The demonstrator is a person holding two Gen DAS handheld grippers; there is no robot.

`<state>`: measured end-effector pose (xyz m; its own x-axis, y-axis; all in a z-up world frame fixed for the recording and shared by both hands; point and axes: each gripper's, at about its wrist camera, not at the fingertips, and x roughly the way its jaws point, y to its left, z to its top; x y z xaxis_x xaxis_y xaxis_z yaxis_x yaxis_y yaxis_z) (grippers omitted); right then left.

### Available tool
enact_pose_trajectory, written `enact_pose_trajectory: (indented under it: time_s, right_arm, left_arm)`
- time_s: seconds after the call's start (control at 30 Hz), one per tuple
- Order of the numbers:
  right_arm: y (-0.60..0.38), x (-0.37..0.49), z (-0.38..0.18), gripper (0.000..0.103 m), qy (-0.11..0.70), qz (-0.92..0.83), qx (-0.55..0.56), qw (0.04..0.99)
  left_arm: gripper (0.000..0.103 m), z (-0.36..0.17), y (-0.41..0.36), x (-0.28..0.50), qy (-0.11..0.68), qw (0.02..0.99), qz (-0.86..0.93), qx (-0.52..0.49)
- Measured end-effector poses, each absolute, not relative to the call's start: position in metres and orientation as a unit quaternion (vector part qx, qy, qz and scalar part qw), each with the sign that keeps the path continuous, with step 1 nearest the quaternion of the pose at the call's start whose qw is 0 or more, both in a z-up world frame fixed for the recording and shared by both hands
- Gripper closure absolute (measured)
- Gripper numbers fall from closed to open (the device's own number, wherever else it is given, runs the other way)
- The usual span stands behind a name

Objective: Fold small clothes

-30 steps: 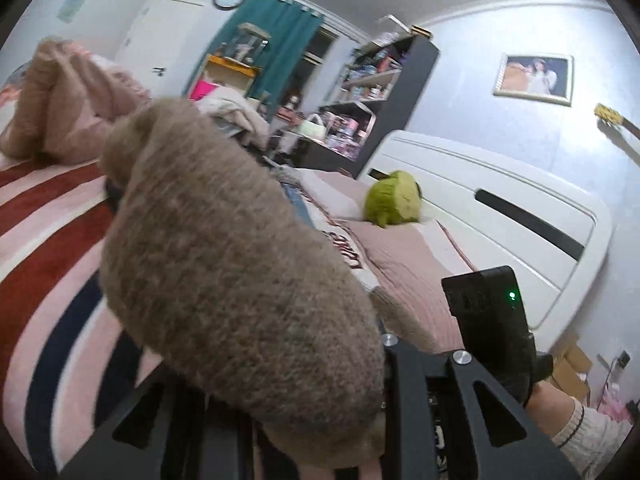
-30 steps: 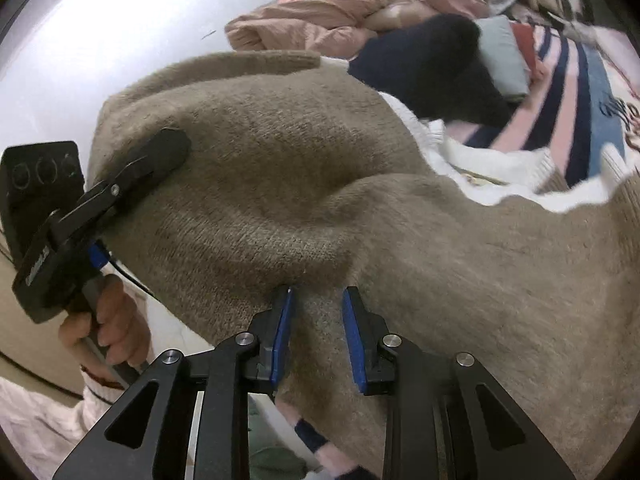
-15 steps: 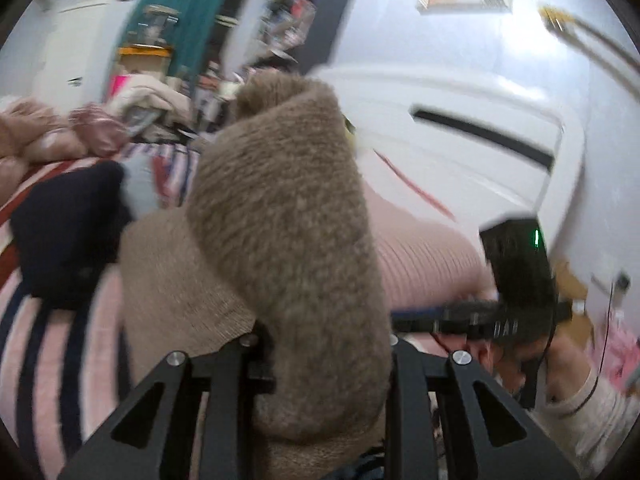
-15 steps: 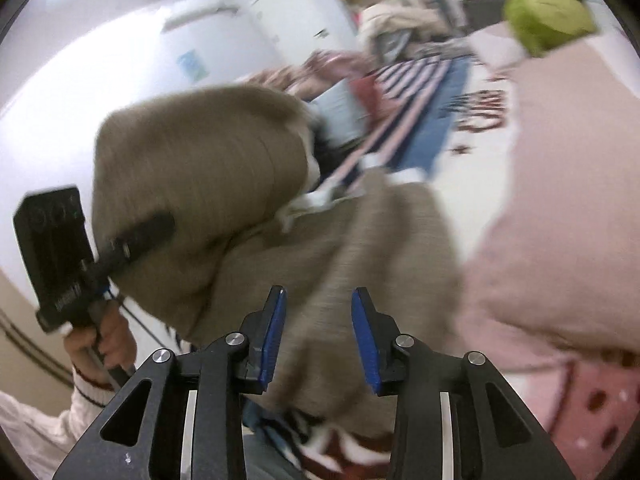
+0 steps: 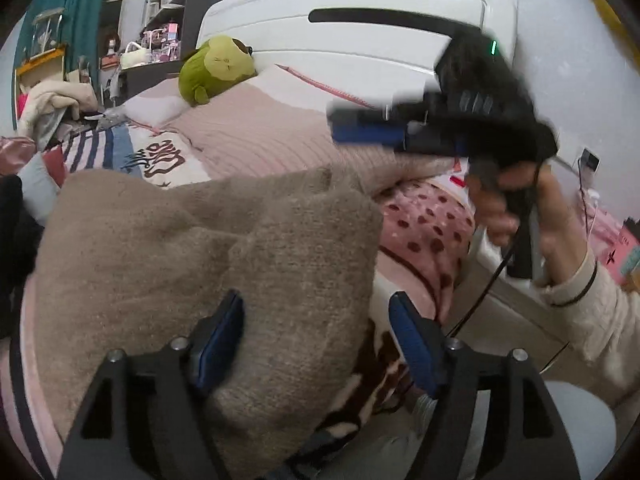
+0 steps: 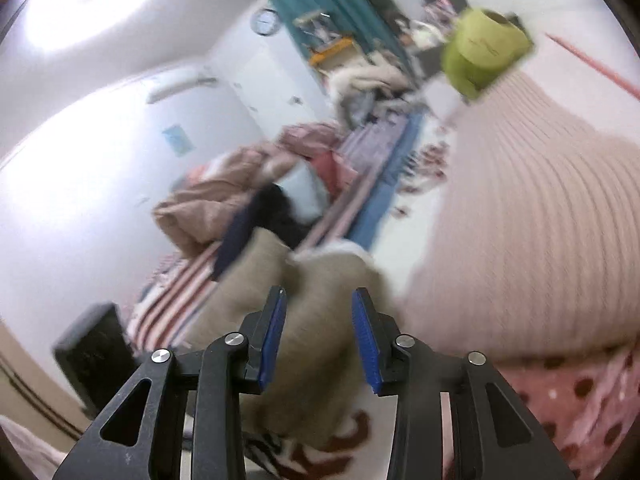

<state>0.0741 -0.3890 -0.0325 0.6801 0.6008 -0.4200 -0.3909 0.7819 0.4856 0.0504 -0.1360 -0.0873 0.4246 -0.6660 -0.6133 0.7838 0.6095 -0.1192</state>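
A tan knitted garment (image 5: 208, 256) lies bunched on the bed, folded over itself. My left gripper (image 5: 316, 336) is open, its blue pads spread, with the garment's near edge lying between and under the fingers. In the right wrist view the same tan garment (image 6: 312, 320) lies below my right gripper (image 6: 320, 336), which is open and above it. The right gripper also shows in the left wrist view (image 5: 460, 120), blurred, held in a hand at the upper right, clear of the cloth.
A pink ribbed pillow (image 5: 256, 136) and a green plush toy (image 5: 216, 68) sit by the white headboard (image 5: 360, 40). A pink dotted blanket (image 5: 424, 232) lies right of the garment. Dark clothes (image 5: 12, 232) and a striped bedspread (image 6: 176, 292) lie left.
My left gripper has opened and let go of the tan garment, which dropped onto the bed. My right gripper has lifted away from the cloth and swung right, opening wider.
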Motion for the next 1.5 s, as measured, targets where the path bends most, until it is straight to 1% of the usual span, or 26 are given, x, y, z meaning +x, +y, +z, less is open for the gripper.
enact_pose_trajectory:
  time_s: [0.07, 0.1, 0.13, 0.17, 0.2, 0.23, 0.3, 0.37, 0.43, 0.53, 0.63, 0.7, 0.77, 0.83, 0.87, 0.9, 1.0, 1.03, 1.13, 1.2, 1.27, 1.33, 1.37, 1.4, 1.47, 1.5]
  right_arm:
    - [-0.371, 0.073, -0.02, 0.061, 0.286, 0.308, 0.157, 0.894]
    - [-0.355, 0.073, -0.016, 0.061, 0.292, 0.333, 0.144, 0.885]
    - [-0.338, 0.074, -0.017, 0.061, 0.306, 0.353, 0.131, 0.874]
    - [-0.326, 0.075, -0.02, 0.061, 0.323, 0.361, 0.116, 0.867]
    - [-0.317, 0.076, -0.025, 0.06, 0.336, 0.362, 0.104, 0.863]
    - [-0.307, 0.076, -0.034, 0.06, 0.355, 0.361, 0.086, 0.858]
    - [-0.301, 0.075, -0.049, 0.061, 0.38, 0.364, 0.076, 0.847]
    - [-0.305, 0.071, -0.064, 0.06, 0.4, 0.348, 0.073, 0.845]
    - [-0.31, 0.071, -0.079, 0.059, 0.419, 0.329, 0.073, 0.843]
    - [-0.316, 0.075, -0.1, 0.055, 0.444, 0.319, 0.102, 0.831]
    - [-0.314, 0.077, -0.1, 0.049, 0.445, 0.309, 0.097, 0.835]
    - [-0.311, 0.078, -0.096, 0.039, 0.444, 0.294, 0.074, 0.843]
    - [-0.306, 0.078, -0.093, 0.037, 0.445, 0.286, 0.055, 0.847]
    - [-0.304, 0.079, -0.091, 0.035, 0.45, 0.285, 0.049, 0.845]
    - [-0.308, 0.076, -0.093, 0.033, 0.451, 0.284, 0.047, 0.845]
    - [-0.308, 0.077, -0.093, 0.032, 0.453, 0.283, 0.043, 0.845]
    - [-0.311, 0.075, -0.095, 0.031, 0.454, 0.287, 0.042, 0.842]
    - [-0.313, 0.076, -0.096, 0.031, 0.455, 0.289, 0.047, 0.841]
    - [-0.315, 0.079, -0.099, 0.03, 0.458, 0.291, 0.05, 0.838]
    - [-0.319, 0.082, -0.101, 0.029, 0.459, 0.298, 0.064, 0.834]
    - [-0.326, 0.087, -0.103, 0.029, 0.462, 0.31, 0.09, 0.826]
    - [-0.33, 0.089, -0.105, 0.026, 0.461, 0.315, 0.104, 0.823]
    - [-0.332, 0.091, -0.105, 0.021, 0.459, 0.315, 0.111, 0.823]
    - [-0.335, 0.093, -0.107, 0.014, 0.458, 0.313, 0.117, 0.824]
    - [-0.336, 0.099, -0.11, 0.005, 0.462, 0.305, 0.12, 0.824]
    - [-0.336, 0.104, -0.115, 0.005, 0.468, 0.309, 0.125, 0.819]
  left_arm:
    - [0.032, -0.084, -0.133, 0.043, 0.318, 0.84, -0.429, 0.098]
    - [0.031, -0.082, -0.131, 0.04, 0.317, 0.84, -0.43, 0.095]
    - [0.028, -0.078, -0.137, 0.039, 0.317, 0.839, -0.433, 0.092]
    - [0.023, -0.074, -0.133, 0.035, 0.316, 0.838, -0.436, 0.087]
    - [0.02, -0.069, -0.128, 0.033, 0.313, 0.84, -0.435, 0.086]
    - [0.017, -0.064, -0.122, 0.028, 0.307, 0.843, -0.432, 0.088]
    - [0.016, -0.054, -0.108, 0.023, 0.294, 0.848, -0.431, 0.089]
    - [0.007, -0.047, -0.086, 0.018, 0.284, 0.855, -0.428, 0.075]
    - [0.003, -0.041, -0.059, 0.02, 0.277, 0.869, -0.408, 0.05]
    - [0.002, -0.042, -0.018, 0.041, 0.289, 0.883, -0.371, -0.006]
    - [0.002, -0.059, 0.014, 0.08, 0.328, 0.866, -0.368, -0.08]
    - [0.002, -0.076, 0.027, 0.106, 0.368, 0.845, -0.368, -0.124]
    - [0.002, -0.092, 0.03, 0.125, 0.395, 0.82, -0.383, -0.159]
    - [0.002, -0.108, 0.023, 0.139, 0.418, 0.798, -0.397, -0.176]
    - [0.001, -0.118, 0.017, 0.147, 0.435, 0.785, -0.401, -0.183]
    - [0.001, -0.124, 0.014, 0.15, 0.442, 0.774, -0.409, -0.195]
    - [0.002, -0.138, 0.006, 0.155, 0.452, 0.747, -0.423, -0.242]
    - [0.003, -0.141, 0.002, 0.155, 0.452, 0.746, -0.424, -0.244]
    - [0.017, -0.148, -0.007, 0.155, 0.451, 0.734, -0.432, -0.267]
    - [0.022, -0.145, -0.007, 0.152, 0.437, 0.744, -0.428, -0.268]
    - [0.031, -0.141, -0.005, 0.145, 0.425, 0.755, -0.417, -0.274]
    - [0.036, -0.135, -0.004, 0.136, 0.415, 0.769, -0.404, -0.27]
    - [0.039, -0.132, -0.004, 0.131, 0.412, 0.773, -0.401, -0.267]
    - [0.04, -0.129, -0.004, 0.127, 0.412, 0.776, -0.398, -0.265]
    - [0.043, -0.122, -0.005, 0.125, 0.412, 0.78, -0.395, -0.256]
    - [0.044, -0.119, -0.003, 0.125, 0.411, 0.783, -0.395, -0.25]
